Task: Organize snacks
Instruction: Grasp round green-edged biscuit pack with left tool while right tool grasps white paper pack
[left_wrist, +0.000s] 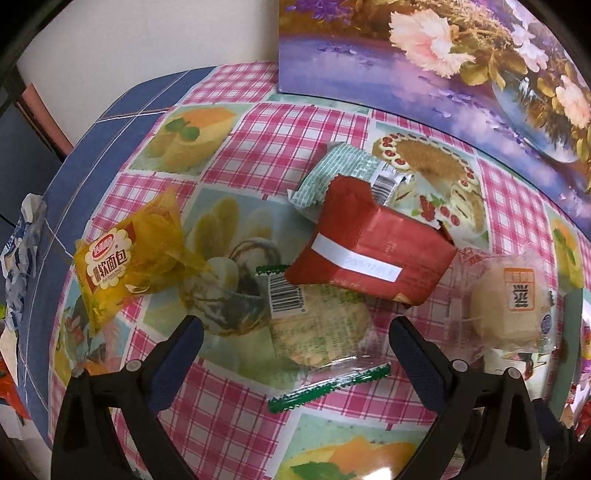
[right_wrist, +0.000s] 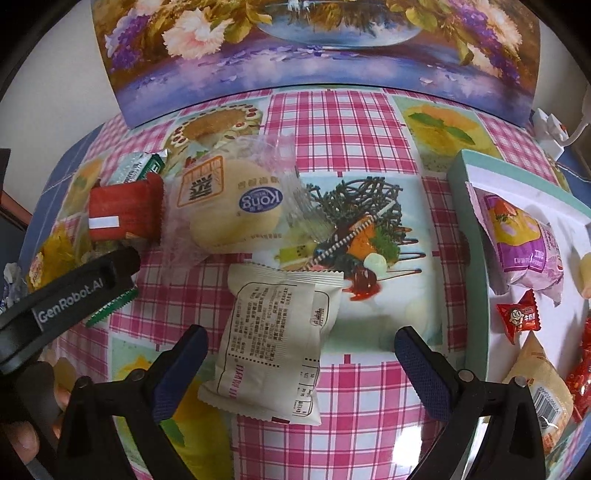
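Left gripper: fingers spread wide, holding nothing, poised just above the tabletop.
Between its fingers: one clear-wrapped biscuit pack with green crimped ends, flat on the checked cloth, barcode up.
Just beyond it: one red packet with a white label strip, lying partly over one pale green-patterned packet.
To its left: one yellow bread packet, apart from the fingers.
To its right: one round bun in clear wrap, close beside the red packet.
Right gripper: fingers likewise spread wide, empty.
Between its fingers: one cream sachet, printed side up, lower half lying in the gap, touching neither finger as far as can be told.
Ahead and left of the sachet: the same bun, near it; red packet further left.
Tray: white with a teal rim, at the right edge of the right wrist view, well clear of the sachet.
In the tray: one purple-and-yellow packet, one small red candy, one beige packet with a barcode; further red wrappers at the edge, count unclear.
Backdrop: flower painting standing at the tabletop's far edge.
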